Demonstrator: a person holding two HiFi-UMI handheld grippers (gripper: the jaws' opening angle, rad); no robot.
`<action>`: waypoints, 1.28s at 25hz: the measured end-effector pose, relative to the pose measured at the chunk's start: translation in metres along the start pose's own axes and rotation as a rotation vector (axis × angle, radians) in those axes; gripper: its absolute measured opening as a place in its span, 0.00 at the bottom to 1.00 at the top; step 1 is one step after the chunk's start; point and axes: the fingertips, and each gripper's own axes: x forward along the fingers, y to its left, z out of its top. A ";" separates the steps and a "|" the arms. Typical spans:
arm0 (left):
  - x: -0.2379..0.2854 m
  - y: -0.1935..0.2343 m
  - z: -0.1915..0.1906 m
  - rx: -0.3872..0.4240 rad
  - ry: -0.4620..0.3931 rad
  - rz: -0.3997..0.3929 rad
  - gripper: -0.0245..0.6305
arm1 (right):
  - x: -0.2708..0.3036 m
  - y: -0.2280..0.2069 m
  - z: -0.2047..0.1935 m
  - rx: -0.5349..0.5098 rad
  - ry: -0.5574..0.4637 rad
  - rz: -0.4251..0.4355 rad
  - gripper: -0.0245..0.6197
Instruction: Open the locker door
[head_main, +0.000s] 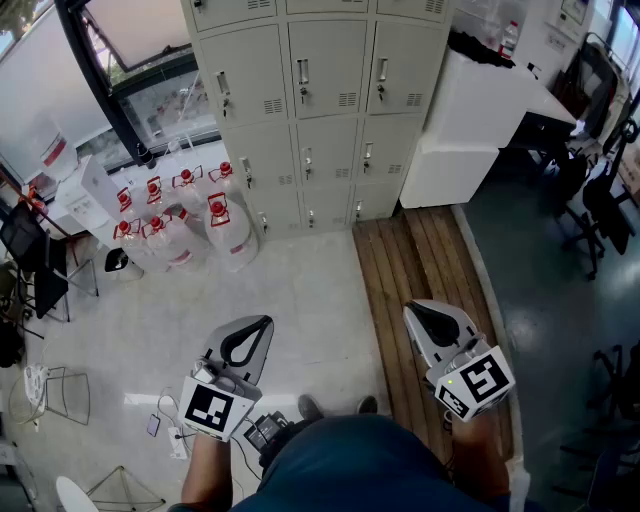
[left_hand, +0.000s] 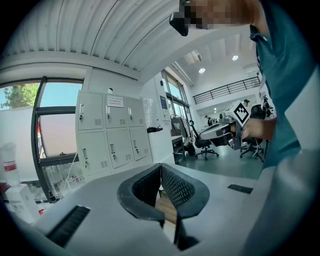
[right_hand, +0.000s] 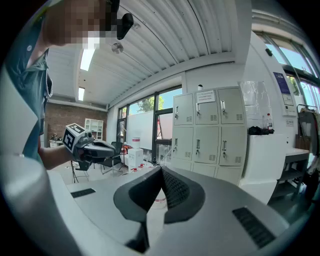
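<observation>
Approach | left gripper (head_main: 266, 322) and right gripper (head_main: 414, 309) carried low, jaws closed on nothing; lockers (head_main: 328, 100) well apart (every door shut), so no reach yet

Around the edges of the room

Clear water jugs (head_main: 190, 225) with red caps stand clustered on the pale tiled floor (head_main: 300, 300) below a window (head_main: 165, 105). A strip of wooden planking (head_main: 420, 260) runs beside the tiles. A white counter (head_main: 480, 110) stands further right, with black office chairs (head_main: 600, 205) on the dark floor (head_main: 540, 270) beyond
</observation>
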 end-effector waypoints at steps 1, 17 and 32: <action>0.000 0.002 -0.001 -0.001 0.000 -0.001 0.07 | 0.002 0.001 0.000 0.000 0.001 0.000 0.10; -0.007 0.019 -0.011 -0.002 0.002 -0.039 0.07 | 0.020 0.013 -0.002 0.049 0.002 -0.025 0.10; -0.032 0.055 -0.026 0.005 0.003 -0.044 0.07 | 0.056 0.041 0.006 0.099 -0.028 -0.027 0.10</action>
